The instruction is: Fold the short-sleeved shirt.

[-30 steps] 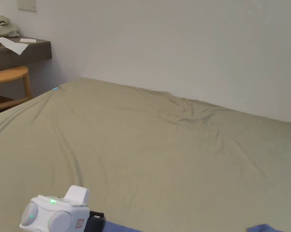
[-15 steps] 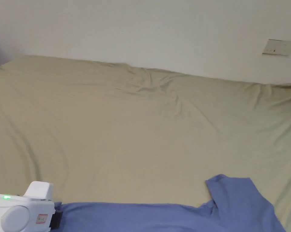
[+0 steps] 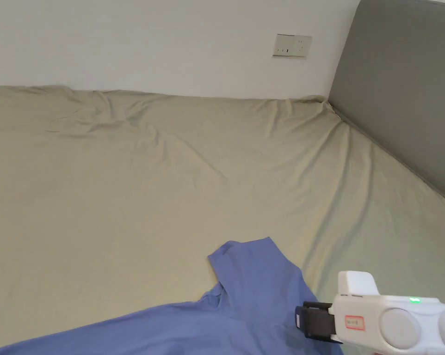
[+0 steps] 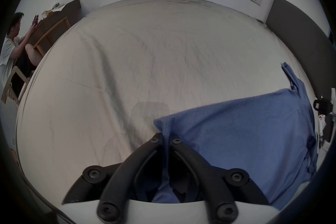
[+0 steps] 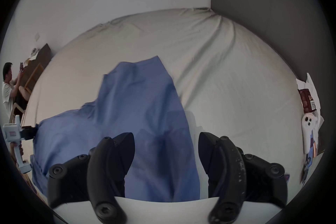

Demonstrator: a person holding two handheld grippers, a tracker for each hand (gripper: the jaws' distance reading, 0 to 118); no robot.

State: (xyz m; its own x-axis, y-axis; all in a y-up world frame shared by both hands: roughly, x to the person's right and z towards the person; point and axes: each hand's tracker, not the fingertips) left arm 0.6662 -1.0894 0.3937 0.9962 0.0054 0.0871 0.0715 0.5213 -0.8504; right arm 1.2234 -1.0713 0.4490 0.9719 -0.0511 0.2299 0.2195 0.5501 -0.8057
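Note:
A blue short-sleeved shirt (image 3: pixel 244 305) lies on the beige bed sheet (image 3: pixel 170 185) near the front edge, with one sleeve (image 3: pixel 251 263) pointing away from me. In the left gripper view my left gripper (image 4: pixel 166 138) is shut on a hemmed edge of the shirt (image 4: pixel 245 133), which runs up between the jaws. My right gripper (image 3: pixel 301 320) hovers over the shirt's right side. In the right gripper view it (image 5: pixel 166 151) stands open, and the shirt (image 5: pixel 138 109) spreads beneath the gap. The left gripper (image 5: pixel 31 132) shows at the shirt's far left end.
A grey headboard (image 3: pixel 402 92) bounds the bed on the right, with a wall socket (image 3: pixel 292 45) beside it. Small items (image 5: pixel 309 109) lie past the bed's right side. A seated person (image 4: pixel 11 42) and a wooden chair (image 4: pixel 52 31) are off the bed's far left.
The head camera has swung to the right, so the headboard and my right gripper have come into view and the left gripper has left it. The shirt lies as before.

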